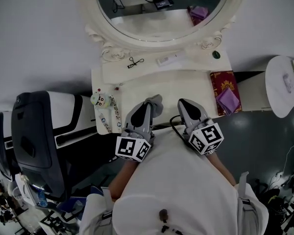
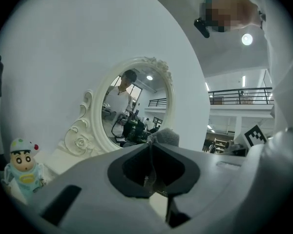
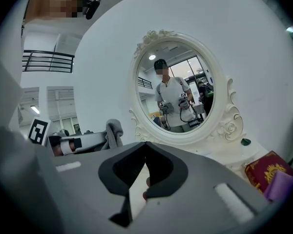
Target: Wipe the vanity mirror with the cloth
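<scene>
Sticking out past the tips of the left gripper (image 1: 148, 105), the grey cloth (image 1: 157, 103) is a bunched wad. Its long axis runs on from the 2 jaws clenched on it toward the far oval vanity mirror (image 1: 161, 23). Just right of it, the right gripper (image 1: 185, 104) has its jaws pressed together on nothing, over the white table (image 1: 186, 84).

Head view's pretty dim and flat, grey all over, only soft shadows. Both gripper views are heavy fisheye, with black corners and everything bowing at the edges. A ceiling lamp (image 2: 247, 39) blows out white, and the left tool (image 2: 150, 144) and its cloth (image 2: 165, 136) look soft up close.
</scene>
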Motion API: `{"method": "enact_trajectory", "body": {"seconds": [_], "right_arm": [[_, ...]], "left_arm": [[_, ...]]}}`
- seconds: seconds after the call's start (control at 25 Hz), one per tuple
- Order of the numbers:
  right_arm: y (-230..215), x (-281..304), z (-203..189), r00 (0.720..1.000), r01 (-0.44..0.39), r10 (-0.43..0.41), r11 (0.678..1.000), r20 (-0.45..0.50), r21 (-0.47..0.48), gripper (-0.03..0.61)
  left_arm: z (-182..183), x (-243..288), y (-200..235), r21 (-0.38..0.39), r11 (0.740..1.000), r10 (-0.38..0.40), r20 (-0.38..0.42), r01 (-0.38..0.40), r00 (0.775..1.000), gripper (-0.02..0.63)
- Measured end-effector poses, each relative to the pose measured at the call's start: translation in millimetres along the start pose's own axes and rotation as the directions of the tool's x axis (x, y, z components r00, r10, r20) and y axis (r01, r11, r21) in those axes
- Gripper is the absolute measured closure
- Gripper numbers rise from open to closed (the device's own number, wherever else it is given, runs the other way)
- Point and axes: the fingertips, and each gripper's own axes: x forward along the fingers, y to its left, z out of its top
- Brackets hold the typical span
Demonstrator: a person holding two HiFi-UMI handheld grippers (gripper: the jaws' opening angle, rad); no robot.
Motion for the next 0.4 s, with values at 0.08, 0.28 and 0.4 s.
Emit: {"method": "enact_trajectory", "body": {"seconds": [0.08,0.28,0.4], "right_arm": [[-3.9,-1.5,0.2,1.0,0.016,-0.016,1.0,0.001,0.005,0.571],[-9.0,-1.9,-6.2,0.999,0.047,-0.046,0.998,-0.007,0.044,0.571],[3.2,3.6,-19.5,0.999,0.013,-0.01,0.998,-0.048,0.063,0.571]], "left_arm": [[-2.2,4.3,-1.1,-0.005,1.0,-0.013,-0.011,0.013,1.0,0.592],[-5.9,-1.7,8.9,-0.027,0.999,0.022,-0.018,-0.022,1.0,0.592],[-11.2,-20.8,21.6,-0.061,0.994,0.086,-0.032,-0.088,0.996,0.592]]}}
